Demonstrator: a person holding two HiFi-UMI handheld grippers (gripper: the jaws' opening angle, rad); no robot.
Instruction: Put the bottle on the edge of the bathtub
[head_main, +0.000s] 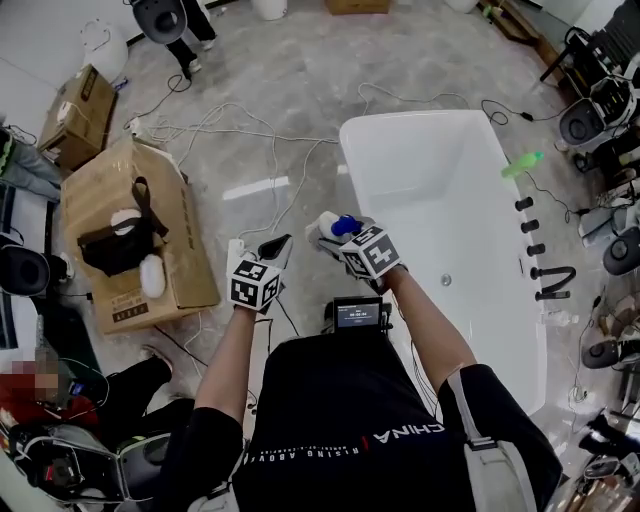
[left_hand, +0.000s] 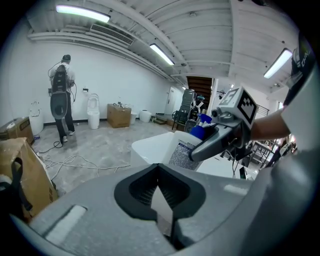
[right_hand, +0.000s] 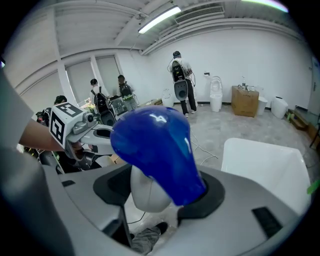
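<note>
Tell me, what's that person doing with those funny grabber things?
A person holds a gripper in each hand. The right gripper is clamped on a white bottle with a blue cap, beside the white bathtub. The bottle is not on the tub's edge yet. The left gripper is shut and empty.

R hand-held gripper (head_main: 331, 233) holds bottle (head_main: 345, 226) w/ blue cap by bathtub (head_main: 400, 120) rim.
</note>
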